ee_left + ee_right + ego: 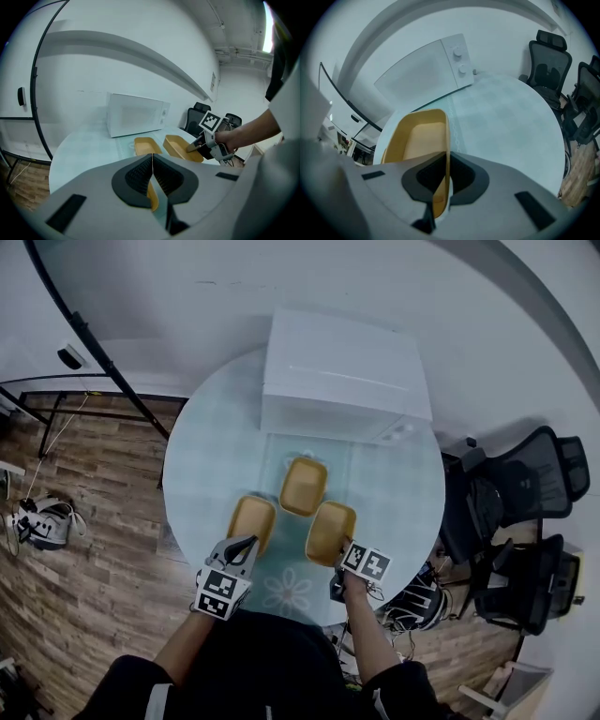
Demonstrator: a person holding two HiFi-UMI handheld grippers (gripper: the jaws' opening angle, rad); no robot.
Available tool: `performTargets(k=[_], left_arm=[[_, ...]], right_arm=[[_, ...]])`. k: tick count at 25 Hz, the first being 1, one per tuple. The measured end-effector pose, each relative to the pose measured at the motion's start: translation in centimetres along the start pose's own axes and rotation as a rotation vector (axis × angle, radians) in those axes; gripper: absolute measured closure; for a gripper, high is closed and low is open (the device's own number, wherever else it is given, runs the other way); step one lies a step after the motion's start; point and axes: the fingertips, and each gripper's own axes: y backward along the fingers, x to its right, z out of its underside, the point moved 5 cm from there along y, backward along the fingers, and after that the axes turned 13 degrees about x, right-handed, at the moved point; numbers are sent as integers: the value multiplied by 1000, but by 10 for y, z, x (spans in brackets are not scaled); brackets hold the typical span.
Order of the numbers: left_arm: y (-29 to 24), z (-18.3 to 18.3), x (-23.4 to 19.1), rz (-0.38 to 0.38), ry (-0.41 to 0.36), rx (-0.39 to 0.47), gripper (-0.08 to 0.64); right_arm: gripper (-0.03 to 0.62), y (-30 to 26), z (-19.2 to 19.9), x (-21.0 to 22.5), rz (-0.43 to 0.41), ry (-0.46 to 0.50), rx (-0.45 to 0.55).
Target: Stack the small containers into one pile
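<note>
Middle container (304,486): ungripped | left container (253,517): pinched in your left gripper (249,541) | right container (328,529): pinched in your right gripper (343,548)

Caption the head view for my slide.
Left gripper holds the left container, right gripper the right container; middle container sits on the table.

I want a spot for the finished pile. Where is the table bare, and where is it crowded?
Bare: the table's left side, between microwave and rim; its right side, between the right container and the rim by the chairs. Crowded: before the microwave: middle container, left container in the left gripper, right one in the right gripper.
</note>
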Motion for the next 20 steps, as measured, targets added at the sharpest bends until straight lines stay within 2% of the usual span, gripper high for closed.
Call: performTargets(k=[10,20], left_arm=[[-2,-3,-25,-5,13,3,546],[-2,3,-49,-20,44,-4,546]], right_arm=[[561,-36,-31,-49,-26,14,14],[561,-82,-51,-74,36,4,-13]])
